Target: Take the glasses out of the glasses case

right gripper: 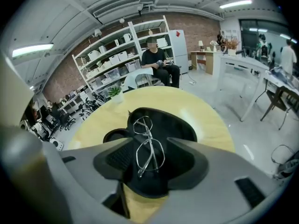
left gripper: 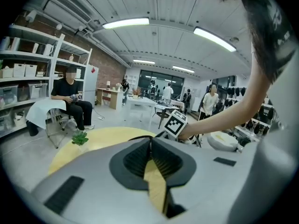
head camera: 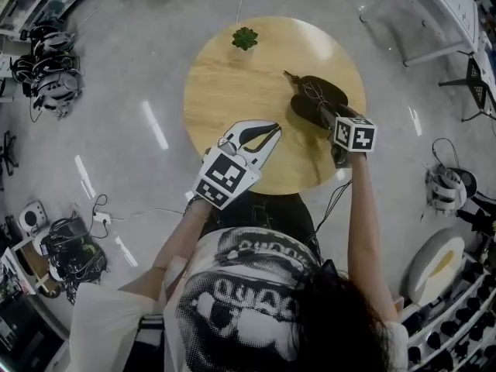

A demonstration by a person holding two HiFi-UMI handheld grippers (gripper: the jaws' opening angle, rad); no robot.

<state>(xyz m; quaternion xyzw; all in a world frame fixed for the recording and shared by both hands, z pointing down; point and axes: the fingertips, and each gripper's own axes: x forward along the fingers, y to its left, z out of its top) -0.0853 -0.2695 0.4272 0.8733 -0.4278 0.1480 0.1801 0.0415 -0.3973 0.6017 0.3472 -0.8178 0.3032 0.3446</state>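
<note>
Black and spread open on the round wooden table (head camera: 225,84), the glasses case (head camera: 308,108) shows its lining, so the opening part of the job looks done. The thin metal-framed glasses (right gripper: 147,146) lie folded inside it, not yet lifted. The right gripper (head camera: 329,118) hangs over the case, angled down, with its fingers (right gripper: 117,155) wide apart. In the right gripper view the glasses sit in the gap between them, but neither finger presses on the frame. The left gripper (head camera: 269,132) is held above the table's near part, beside the case and not touching it, with its fingers (left gripper: 140,157) brought together at the tips on nothing. A small green plant (head camera: 245,38) stands well apart at the far edge. Left to do, by my reading: close on the frame and lift the glasses clear of the case.
</note>
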